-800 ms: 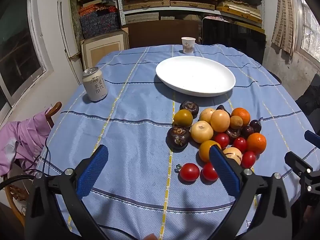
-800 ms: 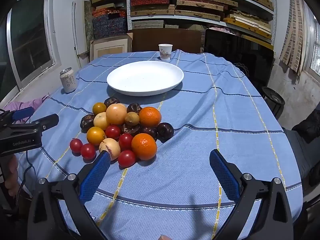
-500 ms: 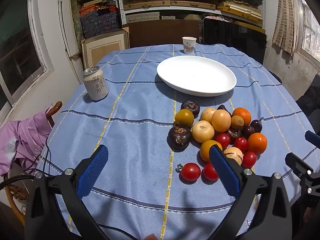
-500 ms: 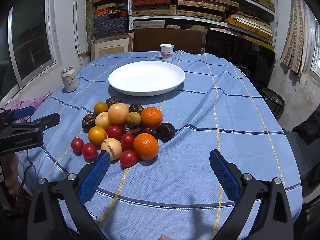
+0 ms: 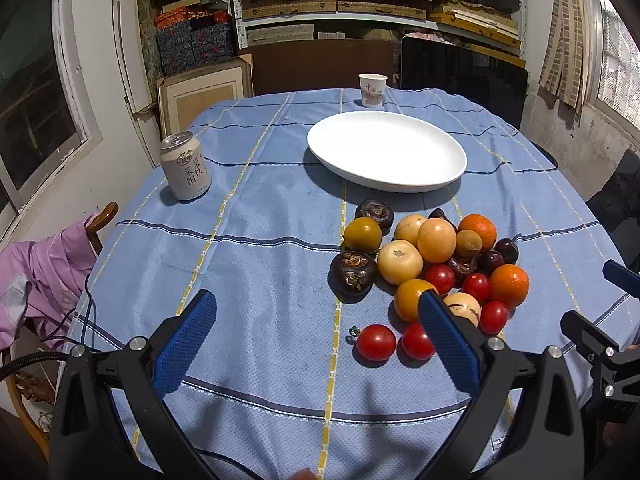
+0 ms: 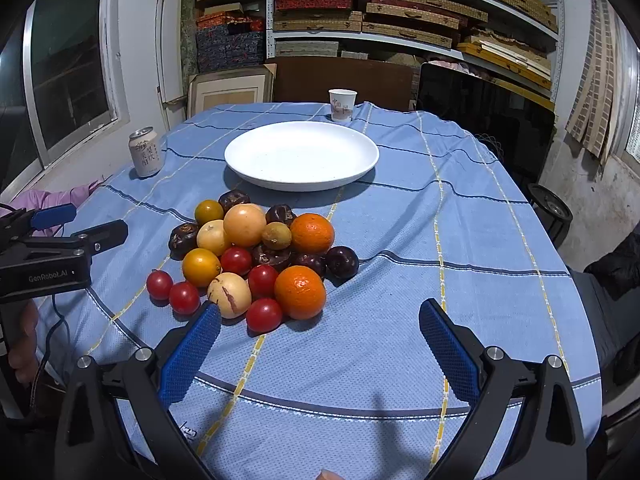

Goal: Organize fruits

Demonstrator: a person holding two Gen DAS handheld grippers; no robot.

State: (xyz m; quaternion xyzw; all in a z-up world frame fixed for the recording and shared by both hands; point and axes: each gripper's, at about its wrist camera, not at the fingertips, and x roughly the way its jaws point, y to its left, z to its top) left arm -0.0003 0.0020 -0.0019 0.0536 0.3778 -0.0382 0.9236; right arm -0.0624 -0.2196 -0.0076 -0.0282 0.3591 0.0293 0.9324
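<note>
with both the left gripper (image 5: 316, 320) and right gripper (image 6: 320, 322) spread wide and empty, we should close squarely on one outer fruit of the fruit pile (image 5: 432, 268), heaped just before the empty white plate (image 5: 448, 176), our views having edged slightly nearer than earlier.

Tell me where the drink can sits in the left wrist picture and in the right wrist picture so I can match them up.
Left wrist view: the drink can stands upright at upper left, on the blue tablecloth, left of the white plate.
Right wrist view: the can is smaller, at the far left, again left of the plate.
Shared landmark: the paper cup beyond the plate's far edge.
</note>
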